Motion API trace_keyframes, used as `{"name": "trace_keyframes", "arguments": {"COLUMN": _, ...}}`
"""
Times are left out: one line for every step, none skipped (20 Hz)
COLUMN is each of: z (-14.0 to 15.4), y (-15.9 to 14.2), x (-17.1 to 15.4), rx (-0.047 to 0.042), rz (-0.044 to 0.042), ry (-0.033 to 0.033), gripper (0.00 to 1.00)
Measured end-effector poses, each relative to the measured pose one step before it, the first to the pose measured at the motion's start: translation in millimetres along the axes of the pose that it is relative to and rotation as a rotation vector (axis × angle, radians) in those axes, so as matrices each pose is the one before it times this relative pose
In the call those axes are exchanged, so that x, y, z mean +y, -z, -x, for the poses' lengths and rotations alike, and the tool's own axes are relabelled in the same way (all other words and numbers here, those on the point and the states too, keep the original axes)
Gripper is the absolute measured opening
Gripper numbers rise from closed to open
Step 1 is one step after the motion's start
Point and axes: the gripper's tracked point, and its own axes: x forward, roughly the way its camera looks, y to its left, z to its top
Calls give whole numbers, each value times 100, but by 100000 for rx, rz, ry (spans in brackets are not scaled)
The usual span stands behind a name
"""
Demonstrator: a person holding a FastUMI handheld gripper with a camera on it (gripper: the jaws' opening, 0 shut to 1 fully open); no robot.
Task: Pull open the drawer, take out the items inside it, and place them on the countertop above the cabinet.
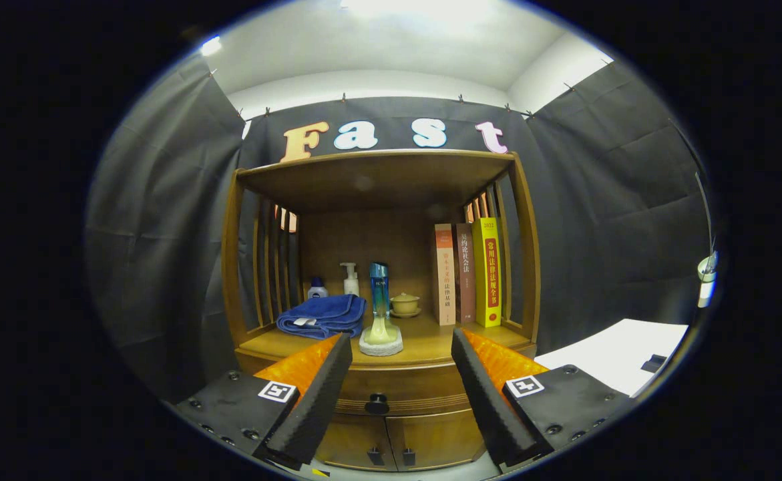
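A wooden cabinet (pixel 380 267) stands ahead against the black cloth wall. Its drawer (pixel 404 391) sits closed under the countertop (pixel 424 341), with a dark round knob (pixel 376 403) at its middle. My gripper (pixel 401 347) is open, its two fingers spread wide, short of the cabinet with the knob seen low between them. Nothing is held. What lies inside the drawer is hidden.
On the countertop: a folded blue towel (pixel 324 315), two small bottles (pixel 349 279), a tall blue bottle (pixel 379 288), a pale round item on a white coaster (pixel 381 339), a small lidded cup (pixel 405 304), three upright books (pixel 467 272). Two lower doors (pixel 391 441) below. White surface (pixel 621 361) to the right.
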Motion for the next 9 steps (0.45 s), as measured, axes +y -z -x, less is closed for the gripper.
{"name": "trace_keyframes", "arguments": {"z": 3, "y": 32, "x": 139, "rx": -60, "rz": 36, "ry": -222, "gripper": 98}}
{"name": "trace_keyframes", "arguments": {"z": -18, "y": 29, "x": 90, "rx": -1, "rz": 187, "ry": -58, "gripper": 98}}
{"name": "trace_keyframes", "arguments": {"z": 69, "y": 96, "x": 137, "rx": -70, "rz": 311, "ry": -94, "gripper": 98}}
{"name": "trace_keyframes", "arguments": {"z": -8, "y": -16, "x": 133, "rx": -42, "rz": 272, "ry": -174, "gripper": 98}}
{"name": "trace_keyframes", "arguments": {"z": -39, "y": 176, "x": 184, "rx": 313, "rz": 210, "ry": -289, "gripper": 98}}
{"name": "trace_keyframes", "arguments": {"z": -44, "y": 159, "x": 196, "rx": 432, "rz": 46, "ry": -259, "gripper": 98}}
{"name": "trace_keyframes", "arguments": {"z": -21, "y": 147, "x": 114, "rx": 288, "rz": -162, "ry": -224, "gripper": 98}}
{"name": "trace_keyframes", "arguments": {"z": 28, "y": -19, "x": 131, "rx": 151, "rz": -165, "ry": -140, "gripper": 98}}
{"name": "trace_keyframes", "arguments": {"z": 50, "y": -22, "x": 42, "rx": -157, "rz": 45, "ry": 3, "gripper": 98}}
